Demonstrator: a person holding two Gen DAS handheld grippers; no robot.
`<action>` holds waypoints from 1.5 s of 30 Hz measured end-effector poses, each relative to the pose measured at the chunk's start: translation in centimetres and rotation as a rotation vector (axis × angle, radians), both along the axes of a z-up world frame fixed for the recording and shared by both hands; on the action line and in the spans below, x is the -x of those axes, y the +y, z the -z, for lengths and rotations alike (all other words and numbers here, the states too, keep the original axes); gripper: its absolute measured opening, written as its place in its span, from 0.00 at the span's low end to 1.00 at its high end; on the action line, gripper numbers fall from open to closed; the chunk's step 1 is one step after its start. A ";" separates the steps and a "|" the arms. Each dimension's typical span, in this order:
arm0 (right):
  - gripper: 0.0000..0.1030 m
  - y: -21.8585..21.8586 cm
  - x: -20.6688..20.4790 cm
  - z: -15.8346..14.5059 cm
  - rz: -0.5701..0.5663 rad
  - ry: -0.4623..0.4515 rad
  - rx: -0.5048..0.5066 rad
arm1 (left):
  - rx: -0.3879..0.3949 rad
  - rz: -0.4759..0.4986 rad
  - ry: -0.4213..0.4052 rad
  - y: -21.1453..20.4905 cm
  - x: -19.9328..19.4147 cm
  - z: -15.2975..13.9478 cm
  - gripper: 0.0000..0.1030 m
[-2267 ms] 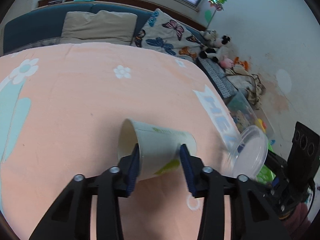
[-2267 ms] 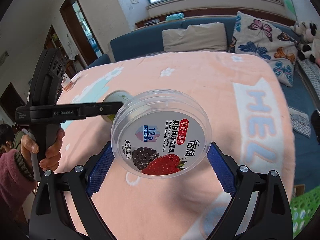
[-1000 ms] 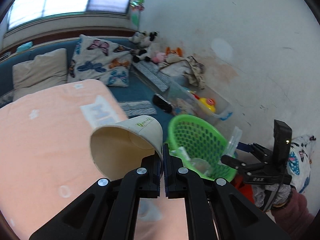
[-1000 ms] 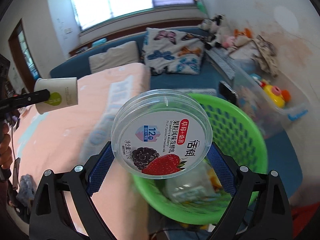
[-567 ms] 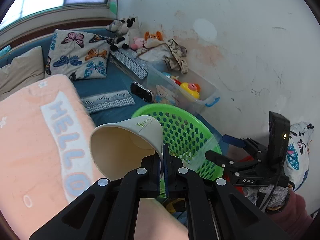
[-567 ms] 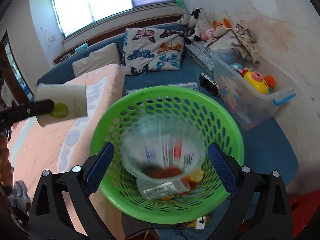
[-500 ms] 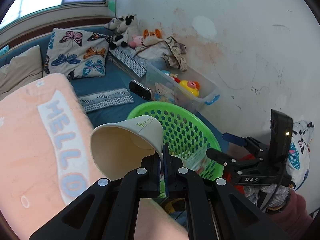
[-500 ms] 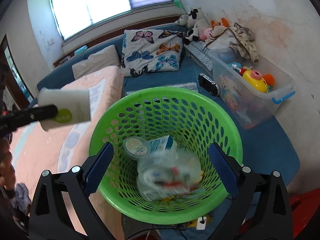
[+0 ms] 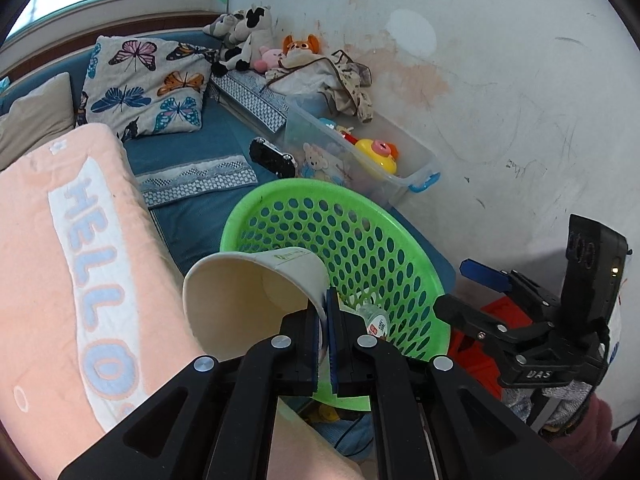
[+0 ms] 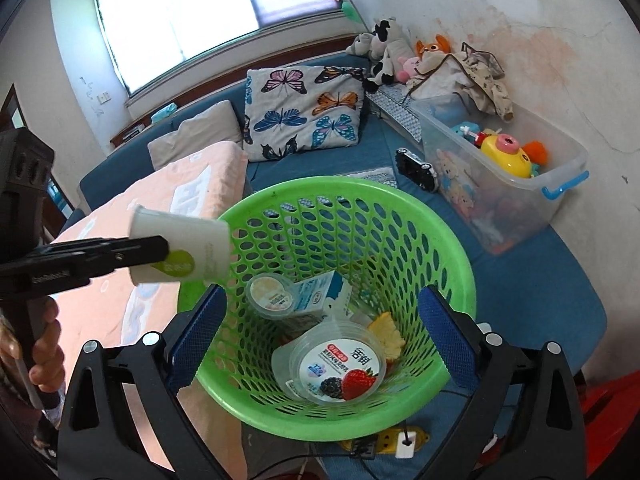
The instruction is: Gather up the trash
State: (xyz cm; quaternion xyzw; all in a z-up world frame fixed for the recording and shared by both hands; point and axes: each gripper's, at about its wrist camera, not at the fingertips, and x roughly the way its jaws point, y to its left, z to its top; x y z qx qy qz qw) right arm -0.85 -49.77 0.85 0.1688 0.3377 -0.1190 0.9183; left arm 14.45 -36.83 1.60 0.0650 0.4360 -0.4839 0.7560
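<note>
My left gripper (image 9: pixel 326 320) is shut on the wall of a white paper cup (image 9: pixel 248 300), pinching it near the rim. The cup hangs tilted at the near left rim of the green basket (image 9: pixel 360 240). In the right wrist view the same cup (image 10: pixel 180 248) sits at the tip of the left gripper (image 10: pixel 164 250), just over the basket's rim (image 10: pixel 460 256). My right gripper (image 10: pixel 322 332) stands open and bare above the basket. A clear yogurt tub (image 10: pixel 340 368) with a berry label lies inside, beside a small lidded cup (image 10: pixel 268 292) and a carton (image 10: pixel 320 292).
A pink "HELLO" blanket (image 9: pixel 60 260) covers the bed left of the basket. A clear bin of toys (image 10: pixel 520 184) stands against the stained wall behind it. A black toy car (image 10: pixel 416 168) lies on the blue mat. A yellow power strip (image 10: pixel 384 440) lies by the basket's foot.
The yogurt tub left my right gripper and dropped into the basket. My left gripper carried the paper cup from over the blanket to the basket's rim.
</note>
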 end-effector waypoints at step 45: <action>0.93 2.8 0.1 -0.8 -0.029 -0.008 0.025 | 0.013 -0.021 -0.081 2.9 1.3 -1.7 0.49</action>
